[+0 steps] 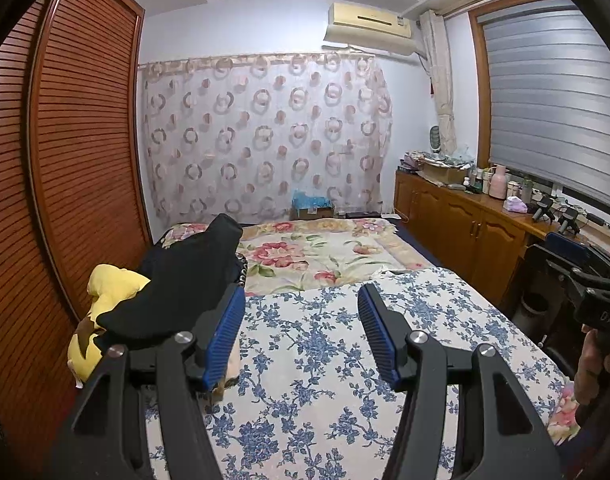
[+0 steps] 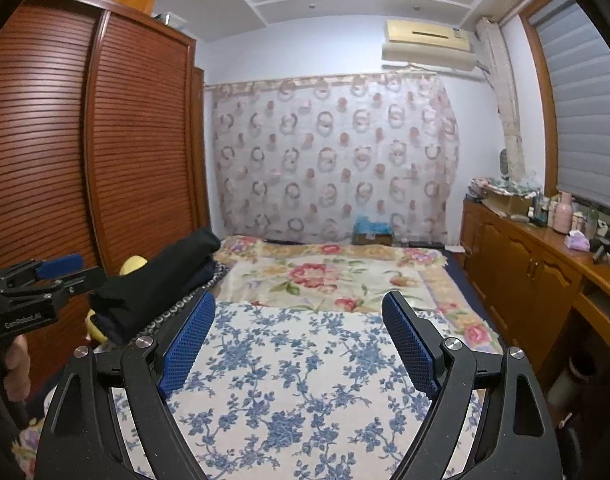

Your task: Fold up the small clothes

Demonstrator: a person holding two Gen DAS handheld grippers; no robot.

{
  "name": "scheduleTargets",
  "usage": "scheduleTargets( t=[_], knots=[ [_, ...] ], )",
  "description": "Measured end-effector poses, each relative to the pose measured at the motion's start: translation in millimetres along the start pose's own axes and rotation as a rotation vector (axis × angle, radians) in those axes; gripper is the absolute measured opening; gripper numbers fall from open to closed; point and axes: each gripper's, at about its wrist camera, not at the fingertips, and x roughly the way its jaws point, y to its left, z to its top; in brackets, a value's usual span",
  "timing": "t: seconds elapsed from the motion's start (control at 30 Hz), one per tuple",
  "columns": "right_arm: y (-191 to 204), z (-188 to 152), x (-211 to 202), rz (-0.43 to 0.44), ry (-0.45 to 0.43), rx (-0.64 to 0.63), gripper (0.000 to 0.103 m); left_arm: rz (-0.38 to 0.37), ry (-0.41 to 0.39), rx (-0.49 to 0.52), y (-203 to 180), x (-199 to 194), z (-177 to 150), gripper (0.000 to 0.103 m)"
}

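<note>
Both tools are up and empty: the left gripper (image 1: 301, 320) gapes wide over the blue-flowered sheet (image 1: 325, 360), and the right gripper (image 2: 299, 328) is just as slack. The dark clothes (image 1: 185, 280) sit piled ahead and left of both. Looks like the pick-up stage; next, reach left and pinch one garment's edge.
</note>
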Motion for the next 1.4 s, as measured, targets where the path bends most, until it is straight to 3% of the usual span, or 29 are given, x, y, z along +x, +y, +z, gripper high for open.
scheduleTargets(
  t=[1.4],
  knots=[
    [-3.8,-9.1,-3.3,-0.004,0.006,0.006,0.087,0.011,0.008,0.001,4.2,2.4,-1.5,0.058]
  ],
)
